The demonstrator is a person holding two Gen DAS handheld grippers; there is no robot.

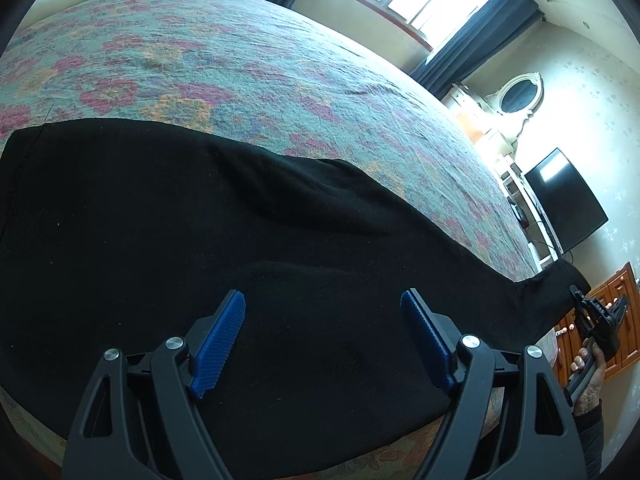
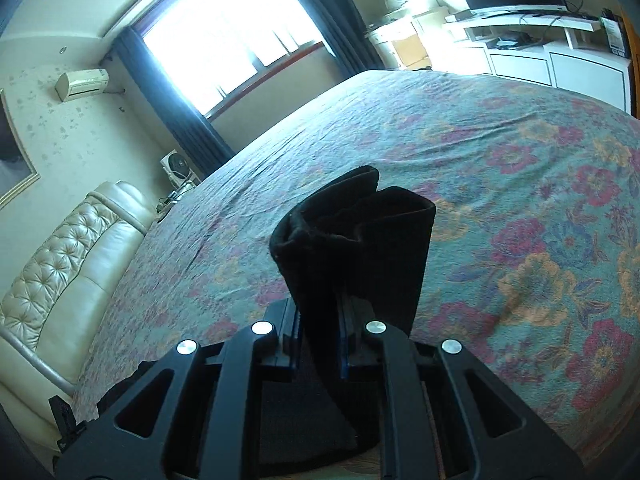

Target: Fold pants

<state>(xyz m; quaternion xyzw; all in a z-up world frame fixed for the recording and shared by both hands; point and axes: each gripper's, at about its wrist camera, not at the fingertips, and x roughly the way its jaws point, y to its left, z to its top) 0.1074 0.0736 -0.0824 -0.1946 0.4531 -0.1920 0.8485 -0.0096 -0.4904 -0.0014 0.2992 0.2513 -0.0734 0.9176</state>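
Black fabric pants (image 1: 200, 240) spread flat on floral teal-and-pink bedspread (image 1: 240, 60). Left gripper (image 1: 323, 304) spread wide just above the cloth, nothing held. Right gripper (image 2: 320, 316) clamped on lifted leg cuffs (image 2: 360, 232).

Black claws (image 1: 322, 298), blue ribbed pads (image 1: 218, 346)

Matt black cloth pants (image 1: 200, 216) are spread on a rough woven floral bedspread (image 1: 248, 64); ribbed blue plastic pads (image 1: 218, 344) are seen.
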